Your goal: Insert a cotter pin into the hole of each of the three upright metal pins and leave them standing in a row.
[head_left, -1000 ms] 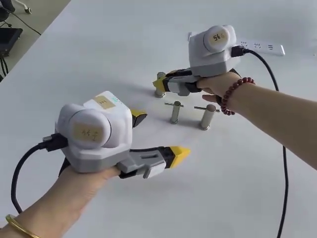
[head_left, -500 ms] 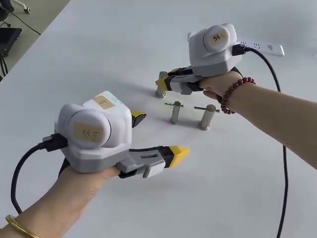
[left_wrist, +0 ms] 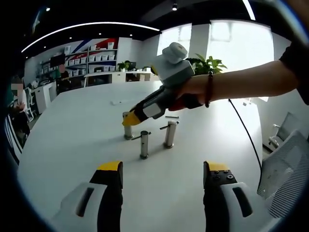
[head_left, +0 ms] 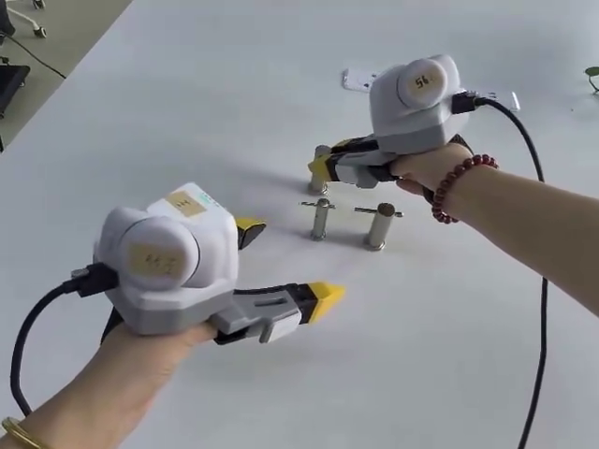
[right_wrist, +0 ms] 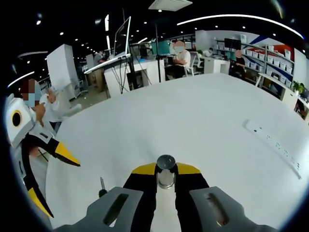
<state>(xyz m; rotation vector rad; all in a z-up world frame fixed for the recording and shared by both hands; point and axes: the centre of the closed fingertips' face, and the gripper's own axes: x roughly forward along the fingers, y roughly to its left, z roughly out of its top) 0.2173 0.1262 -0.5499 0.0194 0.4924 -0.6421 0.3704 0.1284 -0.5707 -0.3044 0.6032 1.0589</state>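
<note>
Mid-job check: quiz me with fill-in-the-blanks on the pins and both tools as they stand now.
1. ___ metal pins stand upright on the white table.
2. Cotter pins cross ___ of them: the middle pin and the rightmost pin in the head view.
3. The right tool is ___ on the third pin.
4. The left tool is ___, with nothing between its jaws.
Missing words: three; two; shut; open.

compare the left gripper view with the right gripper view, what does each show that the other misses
Left gripper view: the middle pin and end pin in full, a cotter through each. Right gripper view: the power strip lengthwise, and the third pin clamped in the right gripper. Shared: third pin, right gripper, open left gripper, white table.
</note>
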